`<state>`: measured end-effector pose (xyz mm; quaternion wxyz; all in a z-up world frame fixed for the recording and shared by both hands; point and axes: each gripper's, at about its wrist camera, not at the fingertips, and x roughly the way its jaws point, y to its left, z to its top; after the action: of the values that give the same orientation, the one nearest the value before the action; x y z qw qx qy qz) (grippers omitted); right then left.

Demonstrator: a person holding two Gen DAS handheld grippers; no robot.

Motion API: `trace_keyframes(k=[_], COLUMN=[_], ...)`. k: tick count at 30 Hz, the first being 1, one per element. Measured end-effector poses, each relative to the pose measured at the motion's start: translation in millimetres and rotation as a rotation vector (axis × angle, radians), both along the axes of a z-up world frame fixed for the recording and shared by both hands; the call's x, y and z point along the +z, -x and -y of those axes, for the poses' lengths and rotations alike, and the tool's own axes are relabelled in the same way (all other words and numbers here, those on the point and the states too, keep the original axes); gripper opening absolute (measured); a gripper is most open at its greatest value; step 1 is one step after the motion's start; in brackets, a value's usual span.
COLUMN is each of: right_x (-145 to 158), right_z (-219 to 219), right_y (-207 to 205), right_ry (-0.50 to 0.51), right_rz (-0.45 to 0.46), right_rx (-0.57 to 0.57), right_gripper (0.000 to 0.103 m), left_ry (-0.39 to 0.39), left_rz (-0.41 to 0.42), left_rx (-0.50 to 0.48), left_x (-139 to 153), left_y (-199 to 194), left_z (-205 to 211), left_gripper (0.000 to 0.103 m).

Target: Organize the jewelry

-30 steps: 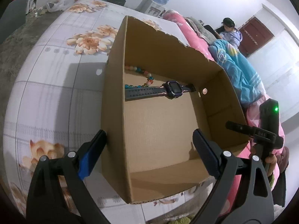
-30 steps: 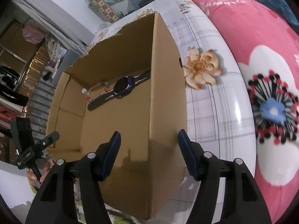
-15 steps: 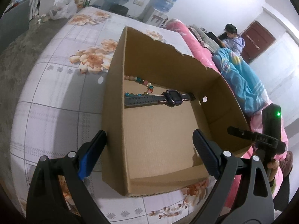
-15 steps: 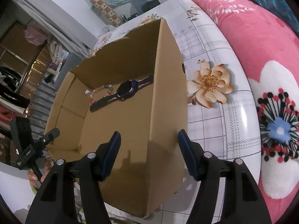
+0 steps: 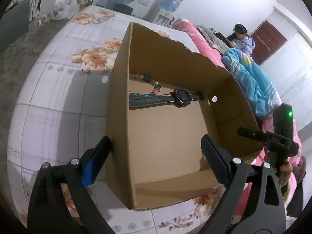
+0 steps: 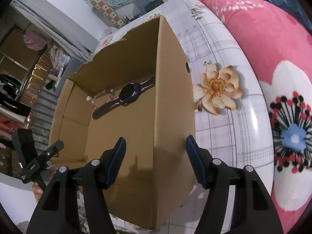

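Both grippers have drawn back since a second ago, the cardboard box (image 5: pixel 165 140) now sitting lower and farther in each view. Left gripper (image 5: pixel 156 156): jaws wide apart, holding nothing, straddling the box's left wall. Right gripper (image 6: pixel 156 156): likewise wide open and empty (straddling the right wall). Inside, against the far wall, lie a watch (image 5: pixel 180 98) and a bead bracelet (image 5: pixel 151 85), touching. The box rests on a floral tablecloth (image 5: pixel 58 101).

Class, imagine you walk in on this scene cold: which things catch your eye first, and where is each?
First comes the open cardboard box on the flowered tablecloth, filling the middle of both views. Along its far wall lie a dark watch and a string of coloured beads beside it. Both grippers, left and right, stand open, each straddling a side wall of the box.
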<state>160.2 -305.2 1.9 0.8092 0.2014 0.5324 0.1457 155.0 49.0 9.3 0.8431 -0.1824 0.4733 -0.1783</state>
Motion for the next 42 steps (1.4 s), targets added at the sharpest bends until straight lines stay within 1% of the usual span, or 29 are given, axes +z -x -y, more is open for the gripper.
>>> trace_keyframes(k=[6, 10, 24, 27, 30, 34, 38, 42], right_x=[-1, -3, -4, -4, -4, -5, -6, -7], right_z=[-7, -7, 0, 2, 5, 6, 5, 7], right_y=[5, 11, 25, 22, 14, 7, 4, 7], right_ry=[0.04, 0.043, 0.033, 0.03, 0.027, 0.032, 0.036, 0.02], right_rz=[0.021, 0.025, 0.021, 0.018, 0.007, 0.013, 0.02, 0.031], right_rx=[0.007, 0.008, 0.004, 0.008, 0.01, 0.012, 0.012, 0.012], right_gripper=[0.063, 0.063, 0.063, 0.063, 0.063, 0.063, 0.063, 0.063], left_ry=[-0.098, -0.13, -0.103, -0.096, -0.092, -0.069, -0.069, -0.082], left_rz=[0.039, 0.055, 0.051, 0.052, 0.048, 0.04, 0.037, 0.046], left_rx=[0.0, -0.011, -0.02, -0.021, -0.023, -0.016, -0.009, -0.019], left_x=[-1, -2, -1, -1, -1, -1, 0, 0], left_y=[4, 15, 38, 43, 43, 32, 30, 32], left_z=[14, 20, 17, 17, 16, 12, 14, 16], left_gripper=[0.089, 0.089, 0.089, 0.089, 0.089, 0.089, 0.089, 0.089])
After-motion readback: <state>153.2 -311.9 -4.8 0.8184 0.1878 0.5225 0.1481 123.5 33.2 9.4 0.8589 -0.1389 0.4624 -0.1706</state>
